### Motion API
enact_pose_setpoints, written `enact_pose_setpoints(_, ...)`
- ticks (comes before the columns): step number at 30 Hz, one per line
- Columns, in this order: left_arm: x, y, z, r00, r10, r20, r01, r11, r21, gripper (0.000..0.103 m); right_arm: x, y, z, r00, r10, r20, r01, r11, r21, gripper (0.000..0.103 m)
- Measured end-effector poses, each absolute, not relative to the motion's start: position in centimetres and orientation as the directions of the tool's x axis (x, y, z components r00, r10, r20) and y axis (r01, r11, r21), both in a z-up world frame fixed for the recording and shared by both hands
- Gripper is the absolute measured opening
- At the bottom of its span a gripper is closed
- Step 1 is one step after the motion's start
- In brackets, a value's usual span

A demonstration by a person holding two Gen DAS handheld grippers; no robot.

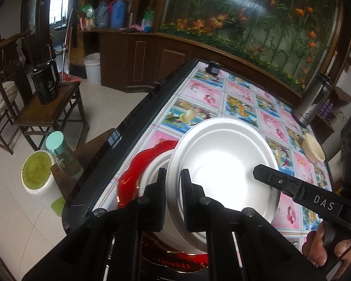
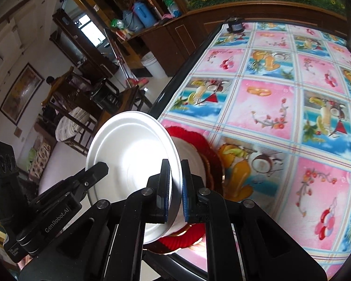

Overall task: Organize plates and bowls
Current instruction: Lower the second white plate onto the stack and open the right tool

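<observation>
Over the near corner of the table (image 1: 243,98), both grippers are clamping the same white bowl (image 1: 222,154), each on an opposite side of its rim. From the left wrist view, the left gripper (image 1: 173,201) is pinching the bowl's near rim, its two black fingers (image 1: 162,187) pressed against the wall inside and outside. Across the bowl, the right gripper (image 1: 262,172) is showing as a black arm marked DAS, its tip lying on the far rim, with part of a hand (image 1: 325,250) wrapping its handle at the lower right.

From the right wrist view, the right gripper is closing tight on the rim, blue pads facing the metal-white wall on either side. Opposite it, the left gripper is reaching in from the lower left and is biting the far rim.

Beneath the bowl, a red plate (image 1: 138,175) with a scalloped edge is lying on the flowered tablecloth at the table's edge, and a white stack seems to be sitting on it; whether the held bowl is touching that stack cannot be told. A tan bowl (image 1: 313,148) is standing well apart near the far edge, beside a steel flask (image 1: 314,100).
</observation>
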State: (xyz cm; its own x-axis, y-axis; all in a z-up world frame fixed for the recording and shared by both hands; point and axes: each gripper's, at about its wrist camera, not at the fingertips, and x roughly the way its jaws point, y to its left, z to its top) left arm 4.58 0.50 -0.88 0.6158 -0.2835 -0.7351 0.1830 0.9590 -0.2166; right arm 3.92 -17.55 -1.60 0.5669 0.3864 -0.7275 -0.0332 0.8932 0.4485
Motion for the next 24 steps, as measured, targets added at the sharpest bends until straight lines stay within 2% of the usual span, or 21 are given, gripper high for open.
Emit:
enact_pose_setpoints(9,5.4,0.9,-2.6,0.603,-0.235,-0.762,0.17,0.972,-0.165,0.011,5.0,-16.1,-3.7,0.527,0.379,-0.761,-0.016,0.899,0.437,0.009)
enact_pose_setpoints(24,5.7,0.3,-3.4,0.63,-0.176,-0.757,0.182,0.98,-0.076,0.013,5.9,-16.0,-4.9,0.521,0.351,-0.778,-0.013,0.915,0.404,0.009)
